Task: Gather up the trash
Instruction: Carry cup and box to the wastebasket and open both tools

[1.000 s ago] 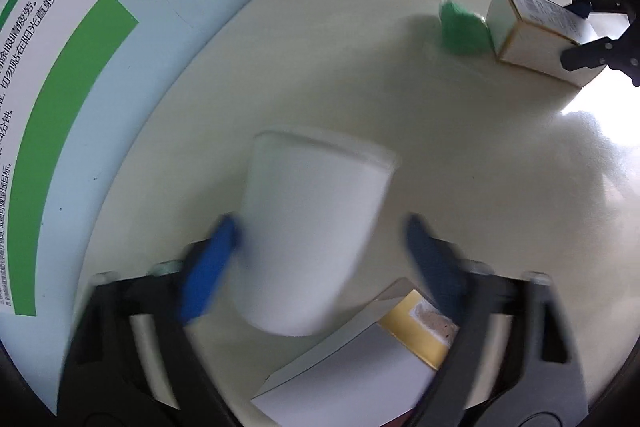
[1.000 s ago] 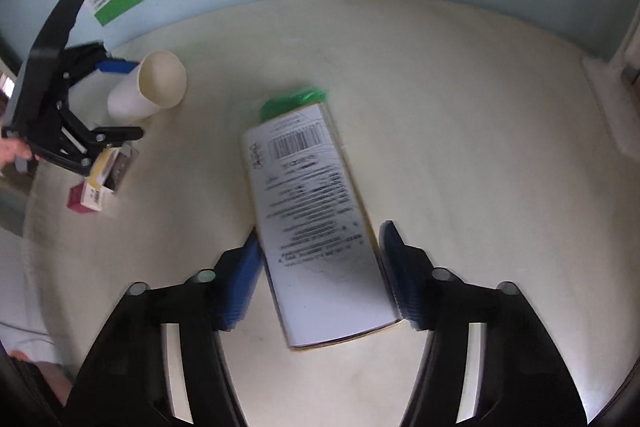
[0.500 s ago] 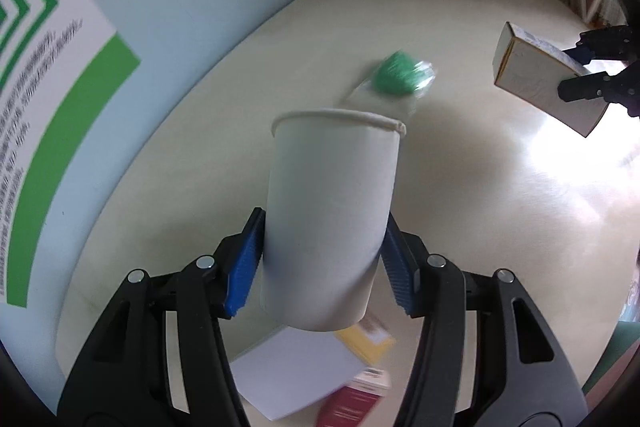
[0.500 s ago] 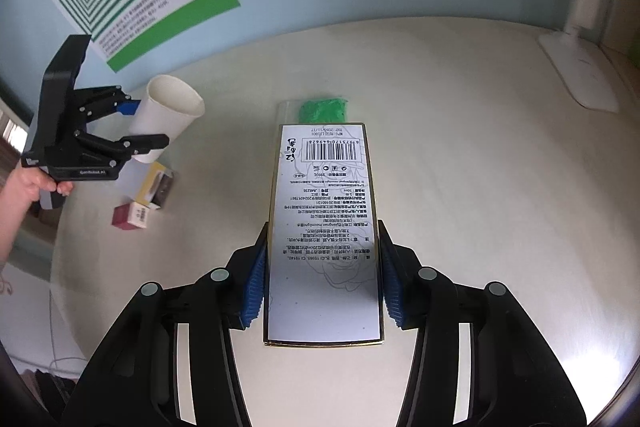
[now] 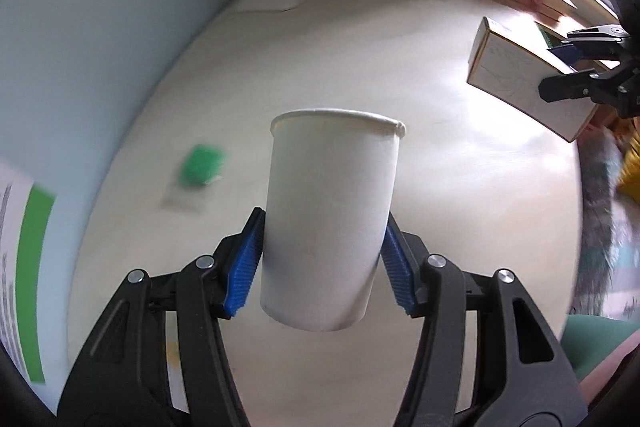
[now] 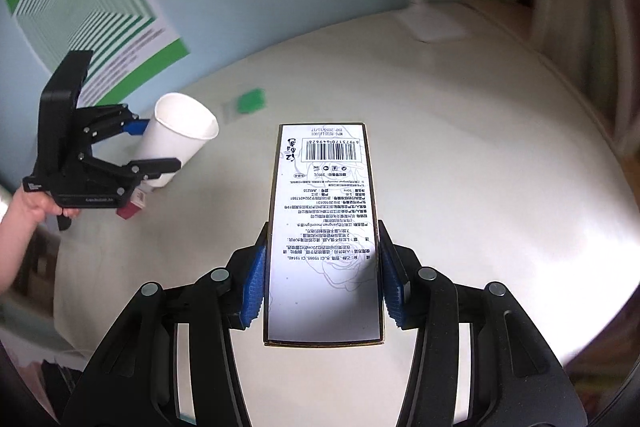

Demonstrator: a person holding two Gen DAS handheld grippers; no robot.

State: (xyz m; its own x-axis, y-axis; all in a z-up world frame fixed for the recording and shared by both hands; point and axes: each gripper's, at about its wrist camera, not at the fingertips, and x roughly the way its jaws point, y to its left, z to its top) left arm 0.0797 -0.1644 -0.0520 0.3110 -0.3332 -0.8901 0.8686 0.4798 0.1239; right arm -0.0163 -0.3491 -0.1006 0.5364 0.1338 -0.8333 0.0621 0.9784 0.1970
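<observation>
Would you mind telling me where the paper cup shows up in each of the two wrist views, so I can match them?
Left wrist view: the paper cup fills the centre, clamped between the left gripper pads, rim up.
Right wrist view: the cup sits at the left, held in the left gripper, mouth facing the camera.
Shared landmark: the green packet on the table, left of the cup in the left view, just right of it in the right view.
</observation>
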